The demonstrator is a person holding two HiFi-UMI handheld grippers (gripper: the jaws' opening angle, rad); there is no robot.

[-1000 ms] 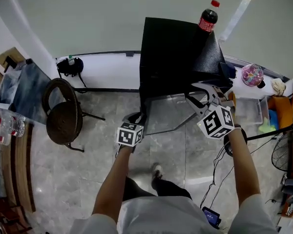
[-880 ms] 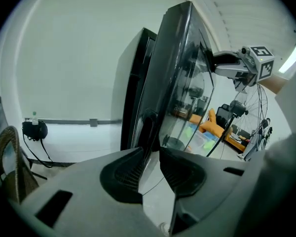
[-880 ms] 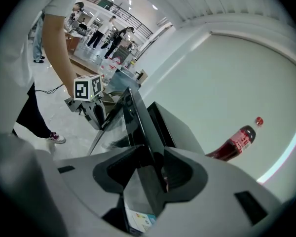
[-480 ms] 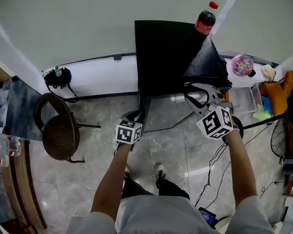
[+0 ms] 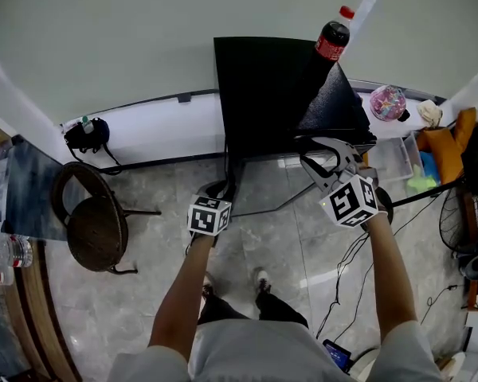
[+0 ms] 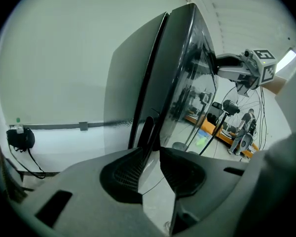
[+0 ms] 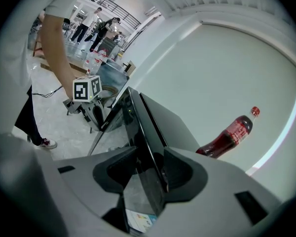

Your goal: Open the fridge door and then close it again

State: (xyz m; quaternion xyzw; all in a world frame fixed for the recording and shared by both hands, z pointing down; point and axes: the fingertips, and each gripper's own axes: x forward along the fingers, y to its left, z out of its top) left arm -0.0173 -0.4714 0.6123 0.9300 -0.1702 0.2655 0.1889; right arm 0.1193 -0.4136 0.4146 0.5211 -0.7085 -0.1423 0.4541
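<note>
**Fridge** (image 5: pixel 263 86): black, standing on the floor against the wall.

**Fridge door** (image 5: pixel 259 188): glossy, standing slightly ajar from the fridge's front.

**Right gripper** (image 5: pixel 317 151): at the door's right edge, near the top corner. It is clenched on that edge, with one pad on the glossy front and one behind.

**Left gripper** (image 5: pixel 221 188): at the door's left edge. The jaws are a little apart and grasp nothing; the door's edge lies just beyond the fingertips.

**Head view only:** both of the person's arms, and a round chair (image 5: pixel 92 229) well left of the fridge.

**Left gripper view only:** the dark slit between door and fridge, with the right gripper (image 6: pixel 222 68) at the door's far edge.

**Right gripper view only:** the door's edge running between its pads, a cola bottle (image 7: pixel 229 135) on the fridge's top right corner, and the left gripper (image 7: pixel 96 115) at the door's far edge.
</note>
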